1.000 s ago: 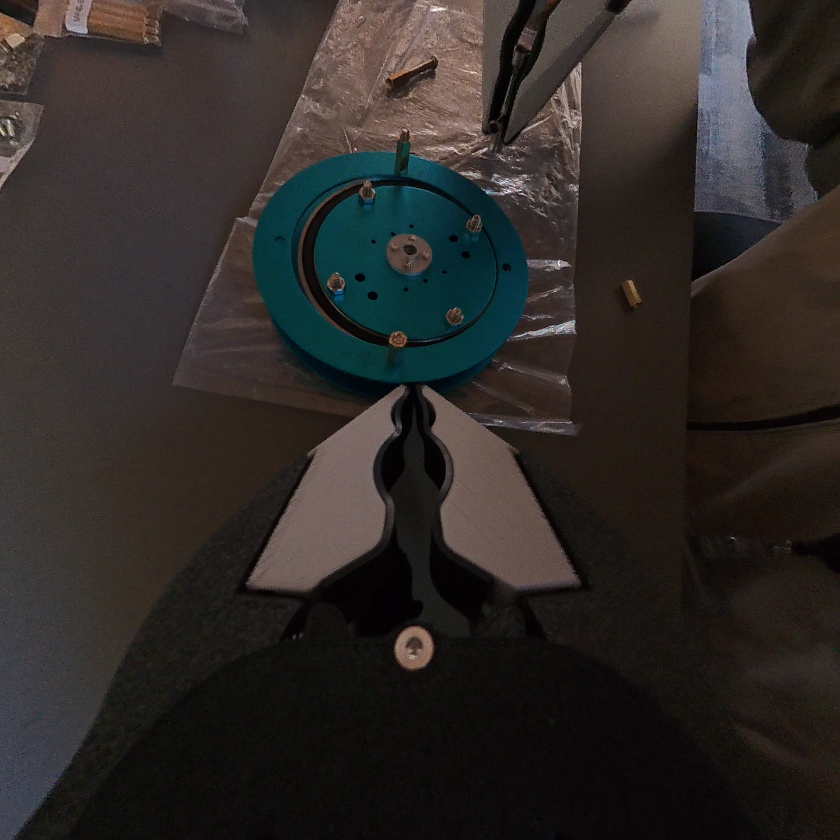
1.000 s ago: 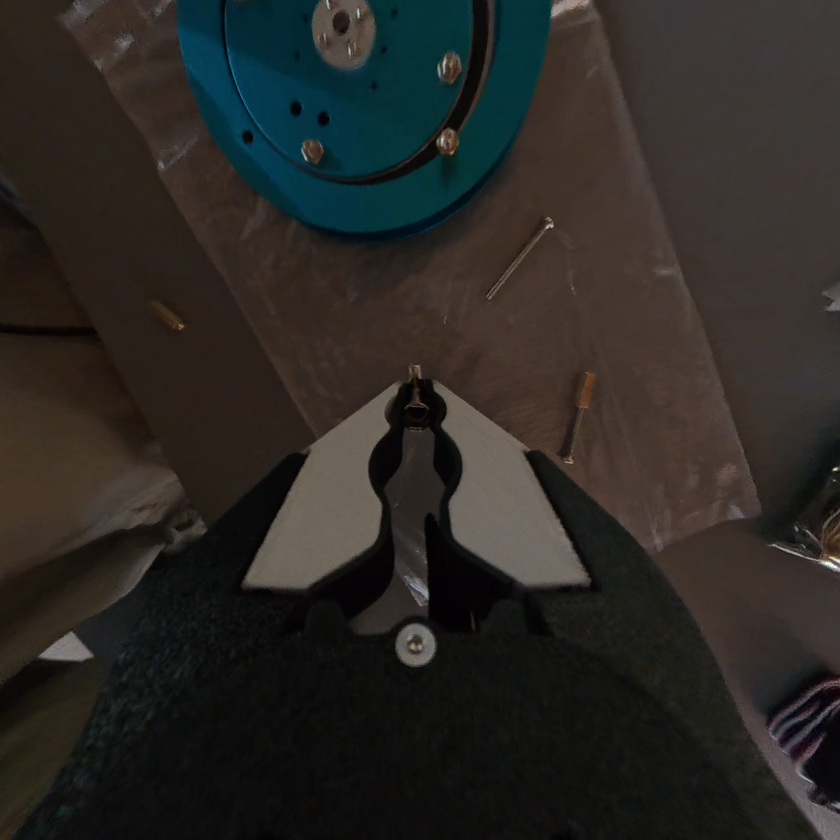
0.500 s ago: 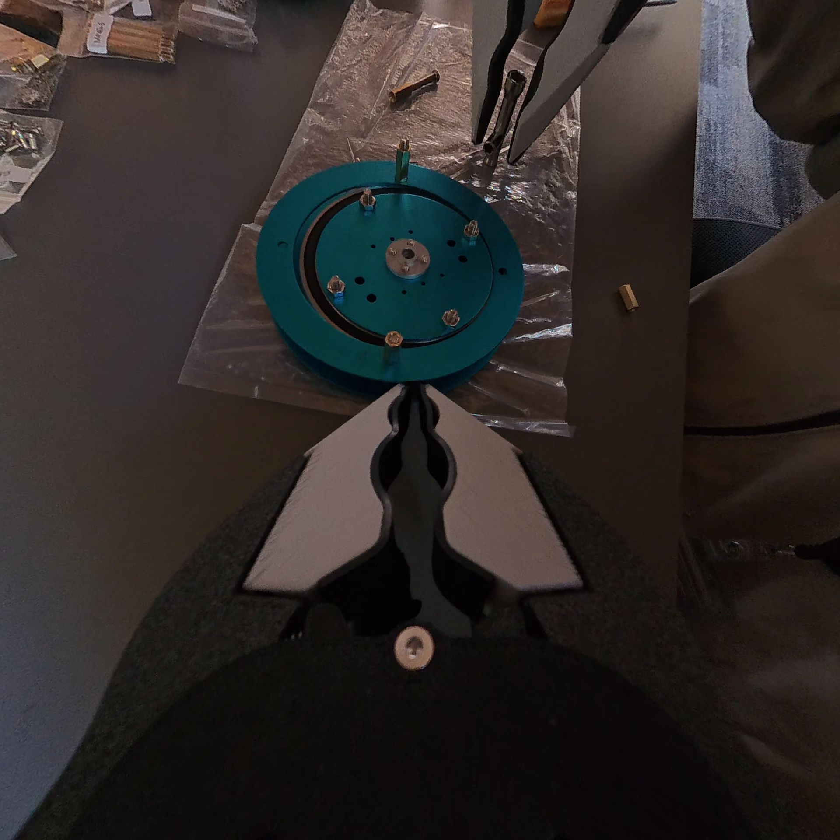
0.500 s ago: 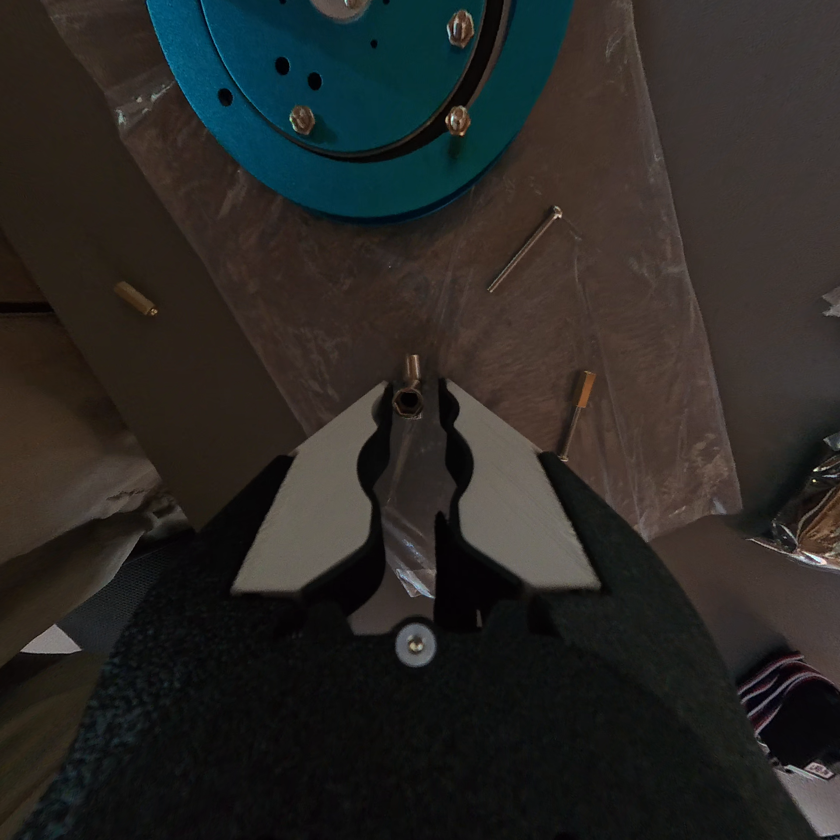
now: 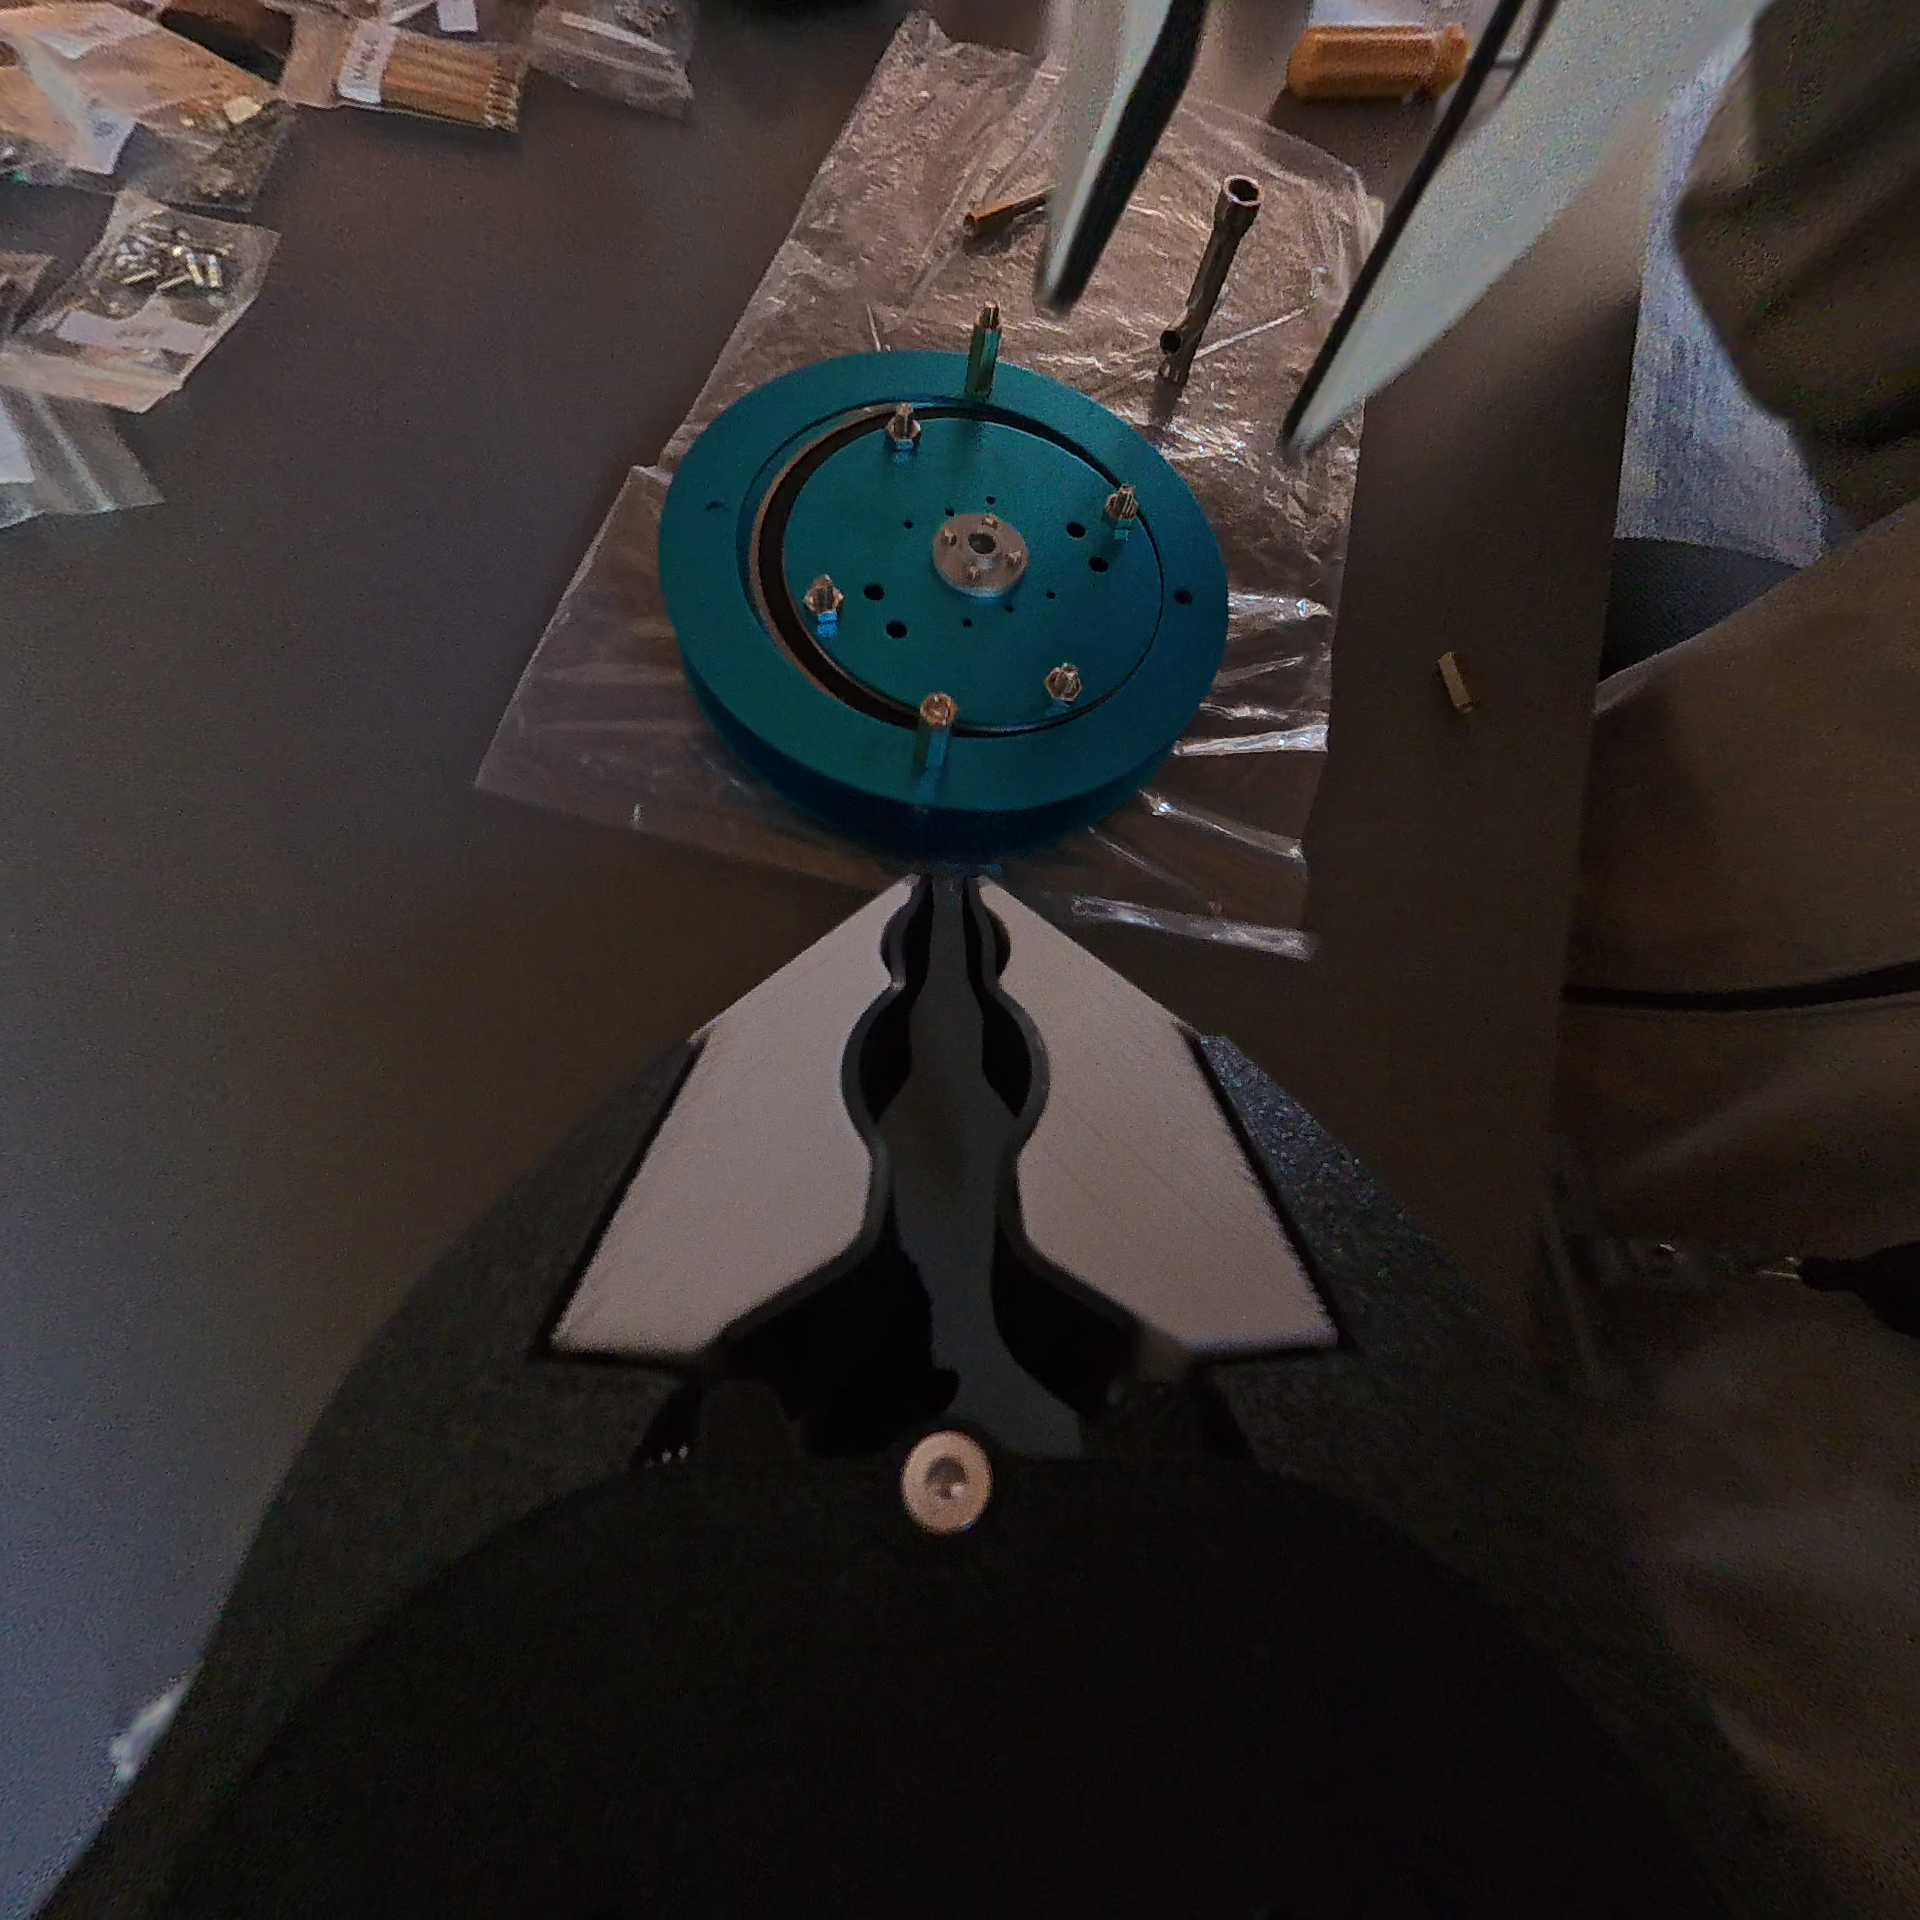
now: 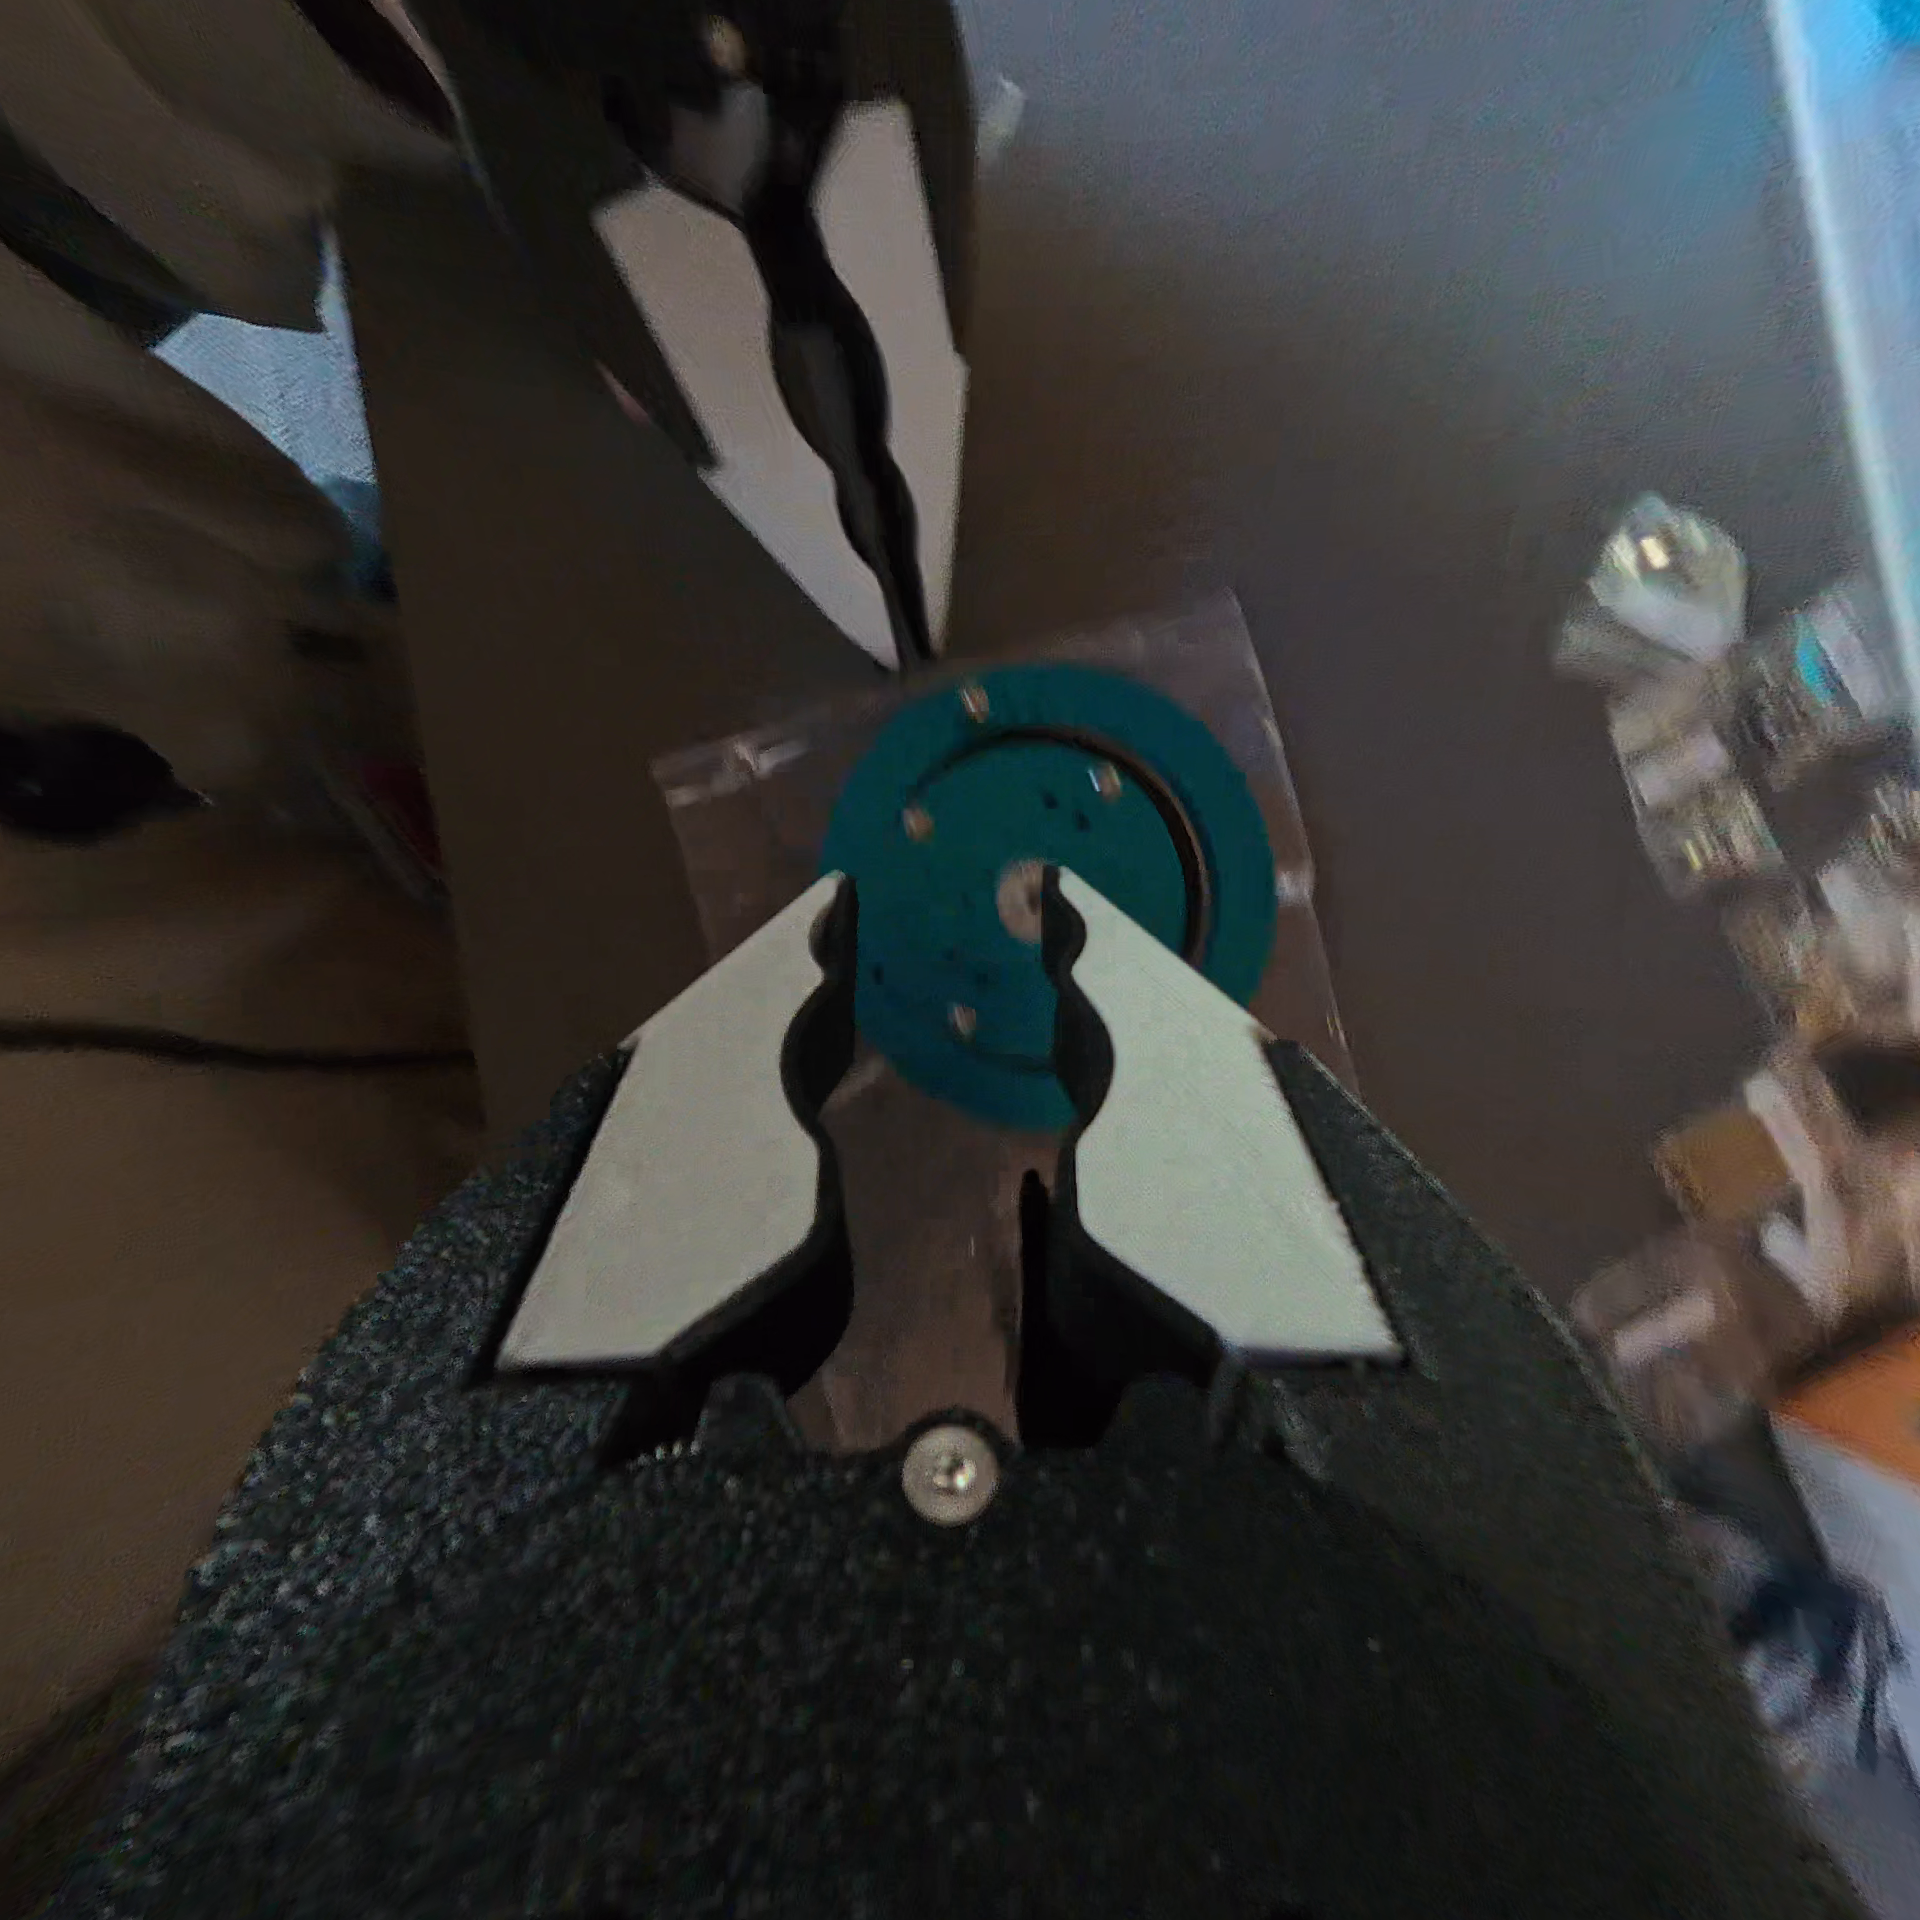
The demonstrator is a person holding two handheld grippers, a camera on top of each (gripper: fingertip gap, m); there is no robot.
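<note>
A teal metal disc [image 5: 940, 769] with an inner plate, a silver hub [image 5: 977, 542] and several upright brass standoffs lies on a clear plastic sheet [image 5: 623, 707]. My left gripper [image 5: 948, 883] is shut and empty, with its tips at the disc's near rim; it also shows in the right wrist view [image 6: 912, 649]. My right gripper [image 6: 945, 894] is open wide and empty, raised above the disc [image 6: 1231, 831]. Its fingers [image 5: 1455, 208] hang at the far side in the left wrist view. A dark tube socket wrench [image 5: 1205, 270] lies on the sheet between them.
Bags of small hardware [image 5: 156, 281] lie at the far left of the dark table. A loose brass standoff [image 5: 1455, 683] lies right of the sheet, another [image 5: 1003, 210] lies on its far part. A person's clothing [image 5: 1766, 935] fills the right side. My right fingertips sit around 9 cm from my left ones. My right tips are roughly 5 cm from the silver hub [image 5: 977, 542].
My right gripper has opened, let go of the tube socket wrench and lifted up and away. The wrench now lies on the plastic sheet. My left gripper has stayed at the disc's rim.
</note>
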